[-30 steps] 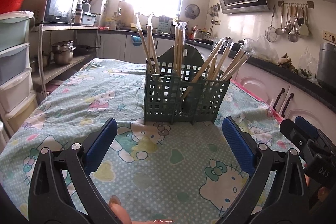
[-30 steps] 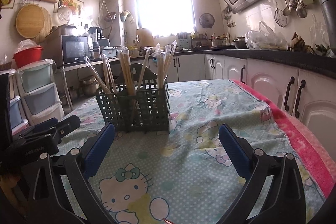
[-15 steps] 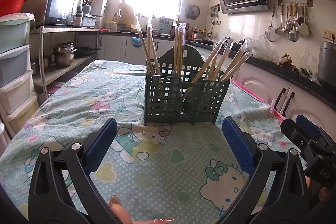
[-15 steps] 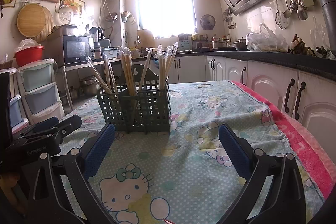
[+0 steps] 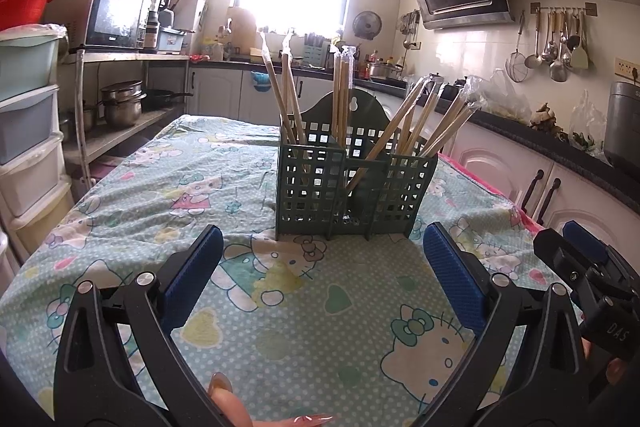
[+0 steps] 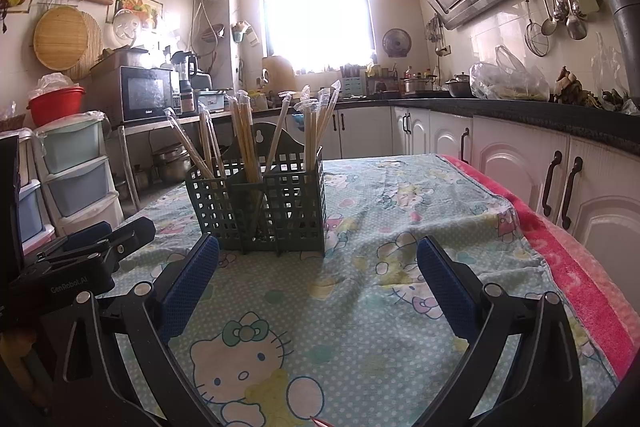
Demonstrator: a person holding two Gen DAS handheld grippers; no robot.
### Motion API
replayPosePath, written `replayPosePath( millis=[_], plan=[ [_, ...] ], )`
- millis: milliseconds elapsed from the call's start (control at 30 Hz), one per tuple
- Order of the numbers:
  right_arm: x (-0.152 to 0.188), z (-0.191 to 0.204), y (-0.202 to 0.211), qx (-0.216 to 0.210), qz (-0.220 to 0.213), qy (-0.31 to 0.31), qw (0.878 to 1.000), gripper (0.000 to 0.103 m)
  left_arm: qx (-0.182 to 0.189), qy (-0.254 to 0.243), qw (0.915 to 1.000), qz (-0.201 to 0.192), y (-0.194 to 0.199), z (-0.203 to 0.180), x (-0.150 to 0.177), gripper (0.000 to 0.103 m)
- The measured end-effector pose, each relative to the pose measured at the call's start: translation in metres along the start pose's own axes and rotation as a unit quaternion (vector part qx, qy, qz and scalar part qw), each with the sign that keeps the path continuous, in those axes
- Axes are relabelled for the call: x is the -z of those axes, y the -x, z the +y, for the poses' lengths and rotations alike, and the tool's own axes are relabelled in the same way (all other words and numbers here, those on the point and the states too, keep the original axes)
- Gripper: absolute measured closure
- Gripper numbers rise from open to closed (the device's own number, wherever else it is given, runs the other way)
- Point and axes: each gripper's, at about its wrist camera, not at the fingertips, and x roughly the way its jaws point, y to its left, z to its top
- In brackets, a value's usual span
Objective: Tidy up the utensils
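Left wrist view shows one green slotted holder (image 5: pixel 352 183) with three front compartments of wrapped chopsticks (image 5: pixel 404 131), standing on a cartoon-print tablecloth (image 5: pixel 168 187) in a kitchen, ahead of the left gripper (image 5: pixel 320 269), whose blue pads are spread wide and empty. Right wrist view shows the same holder (image 6: pixel 260 201) ahead and slightly left of the right gripper (image 6: pixel 318 273), equally agape, a pink towel (image 6: pixel 572 259) along the table's right edge.

Dark green slotted caddy (image 5: pixel 352 187) upright on tablecloth; wrapped chopsticks (image 5: pixel 404 129) lean in its compartments.
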Motion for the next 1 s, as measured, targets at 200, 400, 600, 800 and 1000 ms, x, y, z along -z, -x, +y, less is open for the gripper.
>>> replayPosePath(
  millis=[200, 400, 600, 800, 1000],
  plan=[
    [0.0000, -0.0003, -0.0001, 0.000, 0.000, 0.000, 1.000, 0.007, -0.001, 0.001, 1.0000, 0.000, 0.0002, 0.0003, 0.0002, 0.011],
    [0.0000, -0.0001, 0.0001, 0.000, 0.000, 0.000, 1.000, 0.007, -0.002, 0.001, 1.0000, 0.000, 0.0006, 0.0005, -0.0006, 0.011],
    [-0.0001, -0.0002, 0.0003, 0.001, 0.000, 0.000, 1.000, 0.007, -0.002, 0.001, 1.0000, 0.001, 0.0008, 0.0007, -0.0007, 0.011],
    [-0.0002, -0.0005, 0.0002, 0.002, -0.001, -0.001, 1.000, 0.007, -0.003, 0.000, 1.0000, 0.001, 0.0007, 0.0005, -0.0006, 0.011],
    [-0.0005, -0.0008, -0.0004, 0.002, 0.000, -0.001, 1.000, 0.007, -0.002, -0.002, 1.0000, 0.005, 0.0004, 0.0004, -0.0003, 0.011]
  ],
)
